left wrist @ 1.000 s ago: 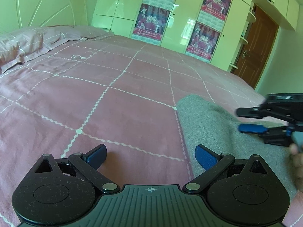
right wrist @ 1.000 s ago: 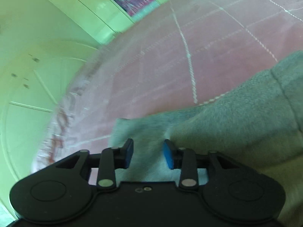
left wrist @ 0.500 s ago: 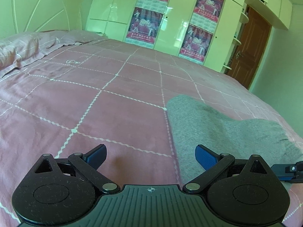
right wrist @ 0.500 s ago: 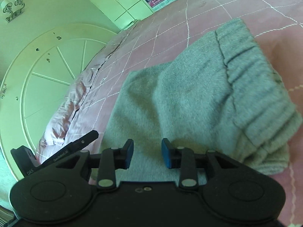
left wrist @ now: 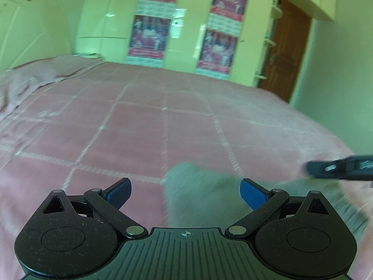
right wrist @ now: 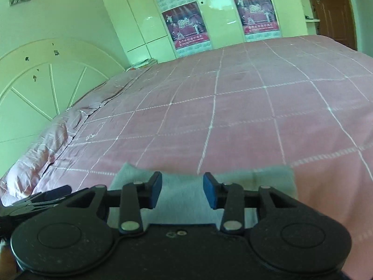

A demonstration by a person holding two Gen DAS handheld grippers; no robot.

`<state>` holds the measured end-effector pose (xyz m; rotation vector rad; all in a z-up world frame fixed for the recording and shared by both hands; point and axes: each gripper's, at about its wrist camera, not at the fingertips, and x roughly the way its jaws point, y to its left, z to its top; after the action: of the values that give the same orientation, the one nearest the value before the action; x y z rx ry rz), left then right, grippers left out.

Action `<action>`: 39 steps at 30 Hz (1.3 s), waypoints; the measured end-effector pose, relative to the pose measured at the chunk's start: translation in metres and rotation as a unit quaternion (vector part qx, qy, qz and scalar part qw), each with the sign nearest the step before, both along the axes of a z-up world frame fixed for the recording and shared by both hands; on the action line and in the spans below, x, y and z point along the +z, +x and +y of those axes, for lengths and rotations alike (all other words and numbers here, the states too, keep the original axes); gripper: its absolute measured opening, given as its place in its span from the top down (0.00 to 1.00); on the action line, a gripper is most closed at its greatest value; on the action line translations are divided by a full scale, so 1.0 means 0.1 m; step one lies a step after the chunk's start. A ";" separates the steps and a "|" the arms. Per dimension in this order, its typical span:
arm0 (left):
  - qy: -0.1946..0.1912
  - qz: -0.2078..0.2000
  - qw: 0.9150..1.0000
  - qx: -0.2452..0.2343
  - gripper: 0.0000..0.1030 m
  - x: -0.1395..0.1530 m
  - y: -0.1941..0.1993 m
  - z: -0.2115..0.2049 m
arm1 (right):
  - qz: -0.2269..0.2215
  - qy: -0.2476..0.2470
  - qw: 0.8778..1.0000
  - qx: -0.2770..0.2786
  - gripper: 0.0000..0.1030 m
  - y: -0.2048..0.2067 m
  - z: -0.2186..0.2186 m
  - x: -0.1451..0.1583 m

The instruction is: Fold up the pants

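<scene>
Grey pants point(right wrist: 233, 182): folded, lying flat on the pink checked bed point(right wrist: 233, 107), near its front edge. Left gripper point(left wrist: 185, 192): released, jaws wide apart, empty, above the pants' left corner. Right gripper point(right wrist: 182, 192): jaws partly apart, empty, pads clear of the cloth beneath.

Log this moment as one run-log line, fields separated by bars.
stage: pants folded | grey pants: flat on pink bedspread | left gripper: open, empty | right gripper: open, empty, above pants
</scene>
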<state>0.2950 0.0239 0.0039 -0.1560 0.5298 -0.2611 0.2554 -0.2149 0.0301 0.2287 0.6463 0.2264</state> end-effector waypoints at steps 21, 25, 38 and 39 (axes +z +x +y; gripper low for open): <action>0.027 0.079 0.996 0.011 0.00 -0.21 -0.15 0.30 | -0.011 0.069 0.997 -0.029 0.41 -0.41 -0.88 -0.11; -0.026 0.118 0.993 -0.018 0.00 -0.35 -0.26 0.48 | 0.048 0.126 0.990 -0.045 0.40 -0.63 -1.40 -0.38; -0.142 0.176 0.973 -0.045 0.00 -0.76 -0.21 0.44 | 0.121 0.324 0.938 -0.032 0.24 -0.65 -1.69 -1.09; -0.147 0.178 0.972 -0.047 0.00 -0.78 -0.18 0.43 | 0.127 0.331 0.935 -0.019 0.24 -0.61 -1.66 -1.10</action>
<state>0.2767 0.0674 -0.0738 -0.4723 0.8555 -0.4070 0.1940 -0.3805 -0.0801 0.9322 0.8055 0.3791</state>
